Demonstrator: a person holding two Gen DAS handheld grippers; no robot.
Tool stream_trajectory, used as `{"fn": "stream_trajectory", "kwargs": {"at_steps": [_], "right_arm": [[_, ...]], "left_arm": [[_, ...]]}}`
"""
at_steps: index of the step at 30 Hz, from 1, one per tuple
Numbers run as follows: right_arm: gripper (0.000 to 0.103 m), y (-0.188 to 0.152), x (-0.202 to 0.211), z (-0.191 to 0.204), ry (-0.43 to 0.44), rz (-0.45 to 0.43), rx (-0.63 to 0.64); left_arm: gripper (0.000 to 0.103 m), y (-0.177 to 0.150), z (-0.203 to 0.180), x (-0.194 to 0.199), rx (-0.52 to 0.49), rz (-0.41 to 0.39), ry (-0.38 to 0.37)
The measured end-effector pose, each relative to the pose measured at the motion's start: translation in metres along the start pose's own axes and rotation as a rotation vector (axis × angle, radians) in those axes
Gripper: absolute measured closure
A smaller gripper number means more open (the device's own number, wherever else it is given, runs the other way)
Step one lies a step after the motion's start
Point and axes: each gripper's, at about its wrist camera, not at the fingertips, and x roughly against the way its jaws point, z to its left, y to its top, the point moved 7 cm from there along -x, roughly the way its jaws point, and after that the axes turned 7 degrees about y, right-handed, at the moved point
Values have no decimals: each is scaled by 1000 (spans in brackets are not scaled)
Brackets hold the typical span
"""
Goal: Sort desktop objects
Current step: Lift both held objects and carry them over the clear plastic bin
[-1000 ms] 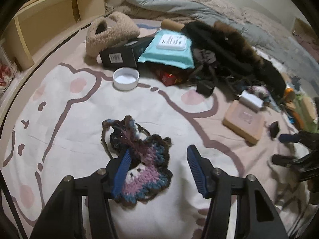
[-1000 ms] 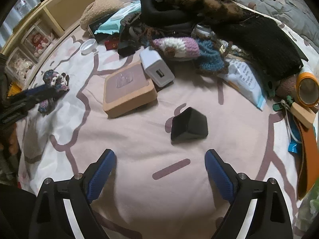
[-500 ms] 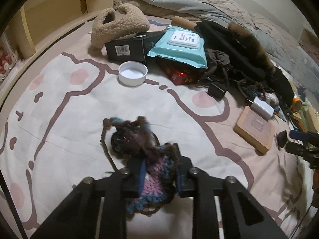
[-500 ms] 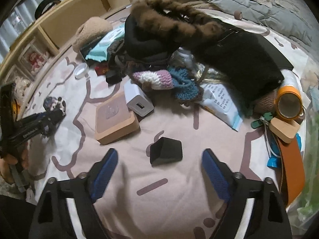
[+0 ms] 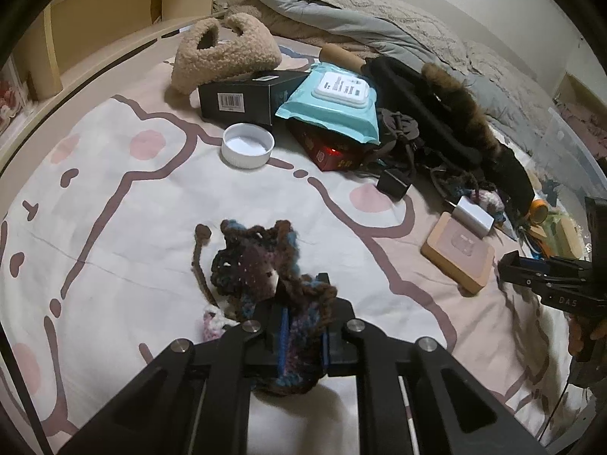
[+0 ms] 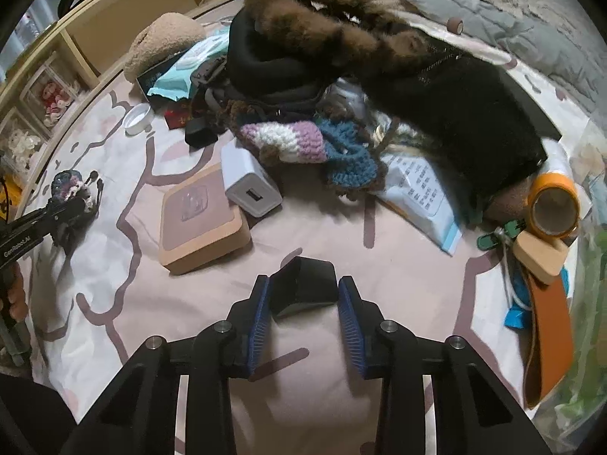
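My left gripper (image 5: 301, 335) is shut on a crocheted piece (image 5: 258, 265) of brown, blue and purple yarn, which rises bunched above the patterned bedsheet (image 5: 114, 197). It also shows at far left in the right wrist view (image 6: 72, 189). My right gripper (image 6: 303, 314) has its blue pads against both sides of a small black box (image 6: 305, 288) on the sheet. The right gripper also shows at the right edge of the left wrist view (image 5: 546, 276).
A tan square case (image 6: 201, 220) and white charger (image 6: 248, 185) lie left of the black box. Behind are a knitted hat (image 6: 299, 144), a fur-trimmed black coat (image 6: 341, 38), wipes pack (image 5: 334, 102), black carton (image 5: 246, 94), white lid (image 5: 247, 145), orange tape roll (image 6: 555, 204).
My left gripper closed on the crocheted piece and lifted it. My right gripper moved forward and closed around the small black box.
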Motion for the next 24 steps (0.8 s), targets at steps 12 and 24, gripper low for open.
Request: {"fn": "stream_trajectory", "kwargs": {"at_steps": [12,24], "right_arm": [[66,5,19,2,-7,-24,-32],[67,11,62,5,-4,-111,-57]], "left_arm": [[90,5,-4,16,-1,-31,-12],[90,20,-29,49,-41,-99,-29]]}}
